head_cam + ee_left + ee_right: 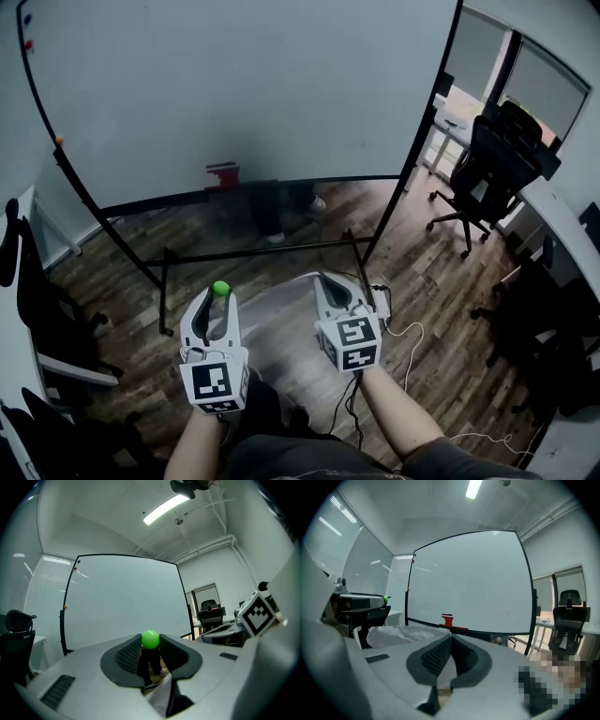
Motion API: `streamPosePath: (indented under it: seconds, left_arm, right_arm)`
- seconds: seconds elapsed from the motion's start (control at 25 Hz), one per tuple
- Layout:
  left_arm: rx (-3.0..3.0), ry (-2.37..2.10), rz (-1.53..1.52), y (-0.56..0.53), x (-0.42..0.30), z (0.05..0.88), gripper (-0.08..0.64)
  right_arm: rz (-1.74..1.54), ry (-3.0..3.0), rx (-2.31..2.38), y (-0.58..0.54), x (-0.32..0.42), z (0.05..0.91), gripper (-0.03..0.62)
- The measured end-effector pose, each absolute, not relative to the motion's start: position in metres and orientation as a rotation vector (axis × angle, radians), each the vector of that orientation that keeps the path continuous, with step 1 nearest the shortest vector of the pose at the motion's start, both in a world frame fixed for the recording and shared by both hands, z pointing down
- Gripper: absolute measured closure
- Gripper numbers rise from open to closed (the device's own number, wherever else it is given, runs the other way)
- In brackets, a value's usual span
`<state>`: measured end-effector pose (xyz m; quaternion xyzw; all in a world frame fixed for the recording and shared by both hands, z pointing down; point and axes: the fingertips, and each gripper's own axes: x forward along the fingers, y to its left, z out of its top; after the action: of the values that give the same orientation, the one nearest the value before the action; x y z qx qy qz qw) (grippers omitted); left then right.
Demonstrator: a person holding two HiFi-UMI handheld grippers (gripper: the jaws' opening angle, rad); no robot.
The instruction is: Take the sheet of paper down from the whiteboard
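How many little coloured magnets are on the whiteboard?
3, along its left edge: a blue magnet at the top, a red magnet just below, an orange magnet lower down. The left gripper holds a green magnet.

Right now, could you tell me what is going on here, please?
A person holds a gripper in each hand. The right gripper is closed on the white sheet of paper, which is already off the large whiteboard. The left gripper grips a small green ball, probably the magnet.
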<state>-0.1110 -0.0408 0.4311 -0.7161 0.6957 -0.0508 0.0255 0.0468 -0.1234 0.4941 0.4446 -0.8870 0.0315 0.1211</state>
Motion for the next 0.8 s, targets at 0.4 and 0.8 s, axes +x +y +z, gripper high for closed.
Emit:
streamPosePath:
  seconds: [0.4, 0.8]
  left_arm:
    - [-2.212, 2.150, -0.182, -0.016, -0.131, 0.428, 0.436]
    - [-2.267, 2.127, -0.153, 0.018, -0.174, 0.429, 0.436]
  right_arm:
    - [0.131, -2.615, 1.263, -0.102, 0.021, 0.494, 0.571]
    - [0.094, -2.576, 1.296, -0.060, -0.019, 0.486, 0.571]
